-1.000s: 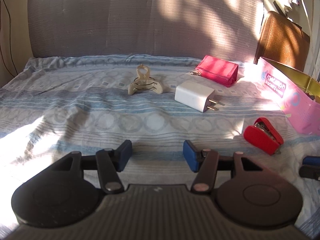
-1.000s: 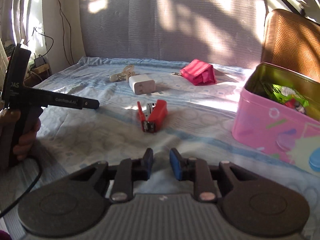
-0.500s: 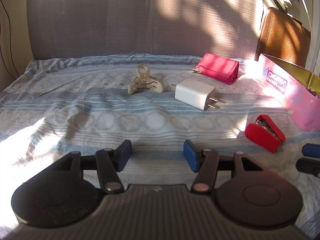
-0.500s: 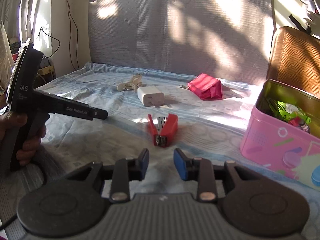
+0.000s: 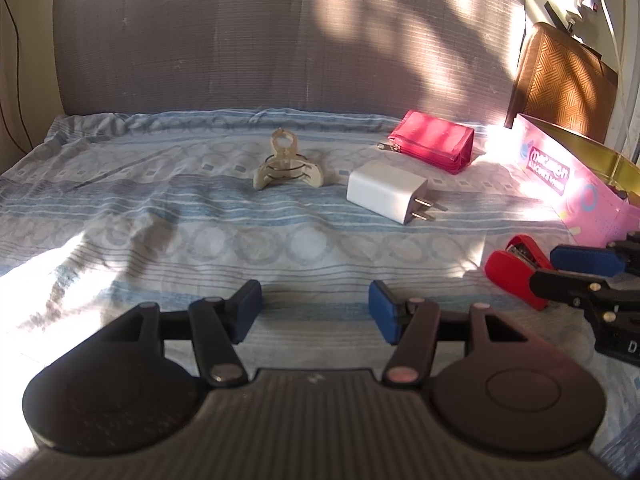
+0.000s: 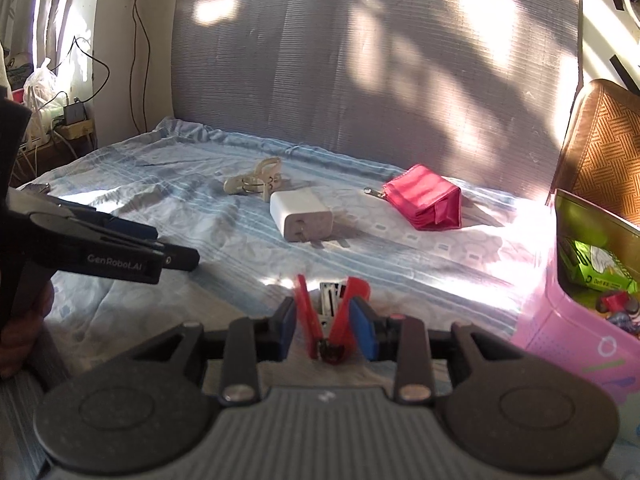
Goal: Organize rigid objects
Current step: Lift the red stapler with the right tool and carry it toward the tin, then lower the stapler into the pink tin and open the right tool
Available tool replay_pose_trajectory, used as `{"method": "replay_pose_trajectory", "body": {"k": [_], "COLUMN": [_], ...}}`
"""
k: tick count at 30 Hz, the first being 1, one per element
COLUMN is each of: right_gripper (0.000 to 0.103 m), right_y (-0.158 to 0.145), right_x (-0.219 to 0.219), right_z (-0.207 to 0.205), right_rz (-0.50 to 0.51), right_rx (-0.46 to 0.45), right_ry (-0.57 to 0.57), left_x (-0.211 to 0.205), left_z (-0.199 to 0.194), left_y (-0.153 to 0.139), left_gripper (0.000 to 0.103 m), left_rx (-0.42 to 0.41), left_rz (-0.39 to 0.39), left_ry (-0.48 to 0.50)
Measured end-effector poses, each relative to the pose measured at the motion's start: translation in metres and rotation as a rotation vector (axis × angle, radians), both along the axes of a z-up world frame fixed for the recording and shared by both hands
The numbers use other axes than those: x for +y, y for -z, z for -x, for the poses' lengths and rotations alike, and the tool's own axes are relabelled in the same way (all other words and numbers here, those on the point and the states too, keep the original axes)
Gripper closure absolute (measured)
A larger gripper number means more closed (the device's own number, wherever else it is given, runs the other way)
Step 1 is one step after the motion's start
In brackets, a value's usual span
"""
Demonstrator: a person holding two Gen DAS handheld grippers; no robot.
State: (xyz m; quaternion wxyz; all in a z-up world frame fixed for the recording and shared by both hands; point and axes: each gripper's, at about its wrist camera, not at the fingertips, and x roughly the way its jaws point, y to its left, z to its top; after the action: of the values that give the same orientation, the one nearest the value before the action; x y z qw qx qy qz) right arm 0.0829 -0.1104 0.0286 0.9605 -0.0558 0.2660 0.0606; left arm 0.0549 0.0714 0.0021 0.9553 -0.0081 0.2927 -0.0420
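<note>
Red stapler [image 6: 332, 322] lies on the bed [image 6: 240, 240] at 6 o'clock from the white charger [image 6: 302, 216], between right gripper [image 6: 329, 330] jaws just widened, not clamped; left gripper [image 5: 316, 312] apart, empty.

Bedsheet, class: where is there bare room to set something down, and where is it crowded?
Free: the striped blue bedsheet between the beige hair claw clip and the left gripper, and left of the clip. Crowded: the right side, where the white plug charger, pink zip pouch, red stapler, right gripper and pink tin box cluster.
</note>
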Motion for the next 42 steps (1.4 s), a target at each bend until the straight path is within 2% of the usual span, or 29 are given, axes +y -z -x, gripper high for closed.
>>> {"method": "replay_pose_trajectory", "body": {"k": [4, 7, 8, 11, 16, 18, 20, 25, 29, 32, 35, 38, 42], "right_gripper": [0.060, 0.063, 0.066, 0.067, 0.067, 0.067, 0.067, 0.066, 0.066, 0.066, 0.066, 0.064, 0.066], "right_y": [0.004, 0.013, 0.013, 0.012, 0.010, 0.010, 0.011, 0.015, 0.021, 0.021, 0.023, 0.026, 0.029], "right_x": [0.001, -0.004, -0.007, -0.012, -0.029, -0.043, -0.058, -0.081, -0.082, -0.081, -0.085, -0.088, -0.093], "right_z": [-0.006, -0.015, -0.015, -0.010, 0.036, 0.062, 0.089, 0.141, 0.167, 0.175, 0.175, 0.171, 0.167], "right_rz": [0.015, -0.010, -0.035, -0.063, -0.071, -0.073, -0.063, -0.070, -0.032, -0.022, -0.043, -0.067, -0.093], "right_rx": [0.013, 0.068, 0.068, 0.080, 0.091, 0.093, 0.089, 0.062, 0.014, -0.015, -0.030, -0.038, -0.043], "right_ry": [0.014, 0.025, 0.023, 0.005, -0.025, -0.002, 0.041, 0.167, 0.222, 0.223, 0.224, 0.223, 0.228], "left_x": [0.000, -0.001, -0.001, 0.001, -0.005, -0.018, -0.035, -0.103, -0.158, -0.187, -0.198, -0.202, -0.203], "left_z": [0.000, 0.000, 0.000, 0.000, 0.002, 0.005, 0.011, 0.034, 0.043, 0.042, 0.036, 0.036, 0.037], "left_y": [0.000, 0.000, 0.000, 0.000, -0.001, -0.002, -0.004, -0.015, -0.014, -0.007, -0.002, 0.000, 0.001], "left_gripper": [0.041, 0.040, 0.040, 0.040, 0.041, 0.042, 0.042, 0.042, 0.043, 0.045, 0.044, 0.044, 0.049], "left_rx": [0.000, 0.000, 0.000, -0.001, -0.001, 0.003, 0.007, 0.045, 0.159, 0.259, 0.329, 0.336, 0.314], "left_rz": [0.004, 0.003, 0.005, 0.013, 0.017, -0.009, -0.003, 0.127, 0.205, 0.217, 0.275, 0.296, 0.297], "left_ry": [0.002, 0.005, 0.005, 0.009, 0.070, 0.138, 0.233, 0.536, 0.712, 0.737, 0.725, 0.705, 0.691]}}
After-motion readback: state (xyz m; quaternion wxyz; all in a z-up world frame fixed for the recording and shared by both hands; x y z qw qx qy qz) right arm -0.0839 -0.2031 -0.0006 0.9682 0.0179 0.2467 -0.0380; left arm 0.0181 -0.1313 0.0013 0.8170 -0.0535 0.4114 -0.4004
